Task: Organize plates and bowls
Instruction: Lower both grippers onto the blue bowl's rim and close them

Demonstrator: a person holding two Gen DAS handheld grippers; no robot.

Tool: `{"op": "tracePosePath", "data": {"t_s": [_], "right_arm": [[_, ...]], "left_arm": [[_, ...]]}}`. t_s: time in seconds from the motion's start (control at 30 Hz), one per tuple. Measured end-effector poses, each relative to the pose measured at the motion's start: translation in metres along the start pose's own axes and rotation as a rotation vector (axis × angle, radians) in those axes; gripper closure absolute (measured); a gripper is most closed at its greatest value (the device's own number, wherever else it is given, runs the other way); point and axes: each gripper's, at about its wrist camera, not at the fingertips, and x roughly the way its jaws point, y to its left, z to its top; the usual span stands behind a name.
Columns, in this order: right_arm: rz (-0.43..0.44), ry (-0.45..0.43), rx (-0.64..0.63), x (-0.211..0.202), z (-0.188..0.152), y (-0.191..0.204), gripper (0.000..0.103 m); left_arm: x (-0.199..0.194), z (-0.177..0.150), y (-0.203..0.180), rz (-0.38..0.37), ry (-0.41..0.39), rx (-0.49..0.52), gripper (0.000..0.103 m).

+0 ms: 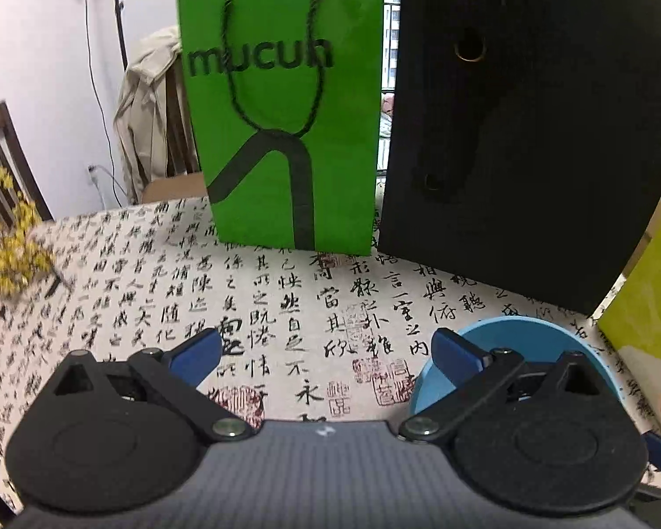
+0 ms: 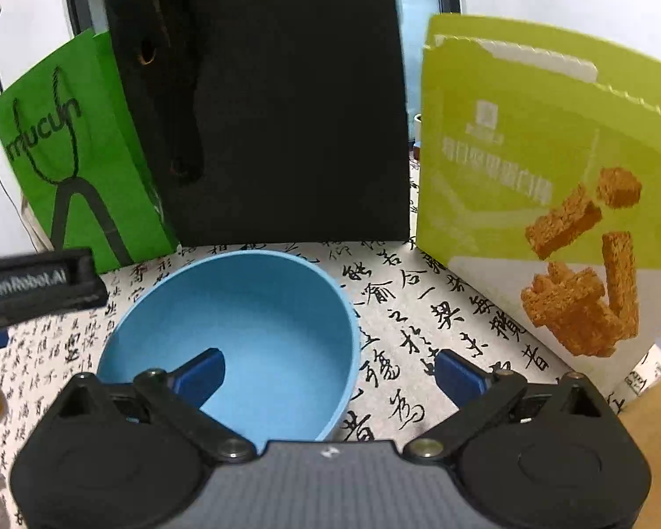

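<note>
**Three bags wall in one blue bowl**

One blue bowl [image 2: 242,330] sits upright on the calligraphy-print tablecloth [image 2: 401,352], empty, its rim facing up. Right gripper [image 2: 328,374] hangs over its near side with the jaws spread wide: the left fingertip [image 2: 200,374] shows against the bowl's interior, the other fingertip lies outside the rim over the cloth. Whether either pad touches the bowl cannot be told. Nothing is held.

Left gripper [image 1: 326,350] also spread wide, empty, over bare cloth. In its view the bowl [image 1: 520,344] lies to the right, partly hidden behind the right finger.

Surroundings, rear of table:
- green paper bag [image 1: 282,132] marked "mucun", upright, cord handles hanging down its face.
- black paper bag [image 2: 282,101], upright, directly behind the bowl, just beside the green one and overlapping its edge in the right wrist view.
- yellow-green snack bag [image 2: 542,167] printed with brown bars, upright, to the bowl's right.

These three close off the back and right of the bowl.

Left edge of table: blurred yellow flowers [image 1: 9,255]. Beyond: dark wooden chair [image 1: 0,158], beige coat [image 1: 150,123] draped over another chair.
</note>
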Motion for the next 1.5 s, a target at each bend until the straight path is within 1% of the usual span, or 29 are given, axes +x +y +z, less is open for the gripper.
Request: {"op": "tracePosePath", "data": {"t_s": [0.1,0.17,0.23,0.33,0.4,0.47,0.53,0.6,0.63,0.7,0.83,0.9,0.97,1.0,1.03,1.07,1.13,1.17,1.3,1.4,1.43,1.5], "right_arm": [[0.043,0.02,0.048,0.005,0.005,-0.013,0.005],[0.069,0.019,0.075,0.007,0.007,-0.019,0.01],[0.092,0.014,0.094,0.007,0.009,-0.023,0.011],[0.095,0.012,0.105,0.008,0.008,-0.023,0.013],[0.085,0.005,0.106,0.008,0.008,-0.022,0.02],[0.087,0.006,0.111,0.01,0.008,-0.022,0.024],[0.095,0.016,0.118,0.012,0.007,-0.023,0.03],[0.101,0.025,0.121,0.015,0.006,-0.023,0.04],[0.098,0.031,0.117,0.016,0.006,-0.022,0.042],[0.088,0.035,0.115,0.016,0.005,-0.022,0.049],[0.092,0.039,0.117,0.016,0.005,-0.023,0.055],[0.092,0.052,0.112,0.018,0.005,-0.022,0.064],[0.097,0.066,0.109,0.02,0.003,-0.02,0.07],[0.097,0.07,0.109,0.021,0.002,-0.02,0.073],[0.094,0.073,0.107,0.021,0.001,-0.02,0.075],[0.091,0.075,0.106,0.022,0.001,-0.02,0.078],[0.088,0.076,0.105,0.022,0.0,-0.019,0.08],[0.085,0.077,0.104,0.022,0.0,-0.019,0.08],[0.075,0.088,0.091,0.024,-0.002,-0.015,0.081],[0.072,0.084,0.085,0.024,-0.002,-0.014,0.087],[0.069,0.083,0.082,0.024,-0.002,-0.013,0.087],[0.071,0.083,0.083,0.024,-0.003,-0.014,0.089]], "left_arm": [[0.001,0.001,-0.006,-0.007,-0.006,0.017,0.0],[0.0,0.0,-0.01,0.003,-0.019,0.034,0.0],[0.0,-0.001,-0.014,0.013,-0.025,0.05,0.0],[0.004,-0.003,-0.018,0.003,-0.018,0.064,0.0],[0.006,-0.003,-0.02,0.004,-0.015,0.066,0.002],[0.008,-0.005,-0.02,0.006,-0.006,0.067,0.007],[0.011,-0.006,-0.021,0.005,0.007,0.072,0.016],[0.013,-0.008,-0.021,-0.005,0.014,0.07,0.016],[0.013,-0.009,-0.021,-0.007,0.012,0.071,0.016],[0.013,-0.011,-0.025,0.001,0.005,0.089,0.018],[0.016,-0.016,-0.032,-0.013,0.019,0.114,0.032],[0.018,-0.019,-0.034,-0.021,0.029,0.121,0.036],[0.02,-0.021,-0.035,-0.025,0.037,0.126,0.039],[0.02,-0.022,-0.036,-0.027,0.04,0.128,0.045],[0.021,-0.023,-0.036,-0.035,0.044,0.131,0.049],[0.021,-0.023,-0.036,-0.039,0.044,0.133,0.05],[0.019,-0.023,-0.037,-0.04,0.041,0.139,0.053],[0.019,-0.024,-0.038,-0.038,0.041,0.142,0.053],[0.02,-0.027,-0.04,-0.054,0.054,0.155,0.066],[0.019,-0.029,-0.042,-0.067,0.051,0.161,0.076],[0.019,-0.029,-0.042,-0.07,0.052,0.157,0.079],[0.019,-0.03,-0.043,-0.077,0.061,0.145,0.081]]}}
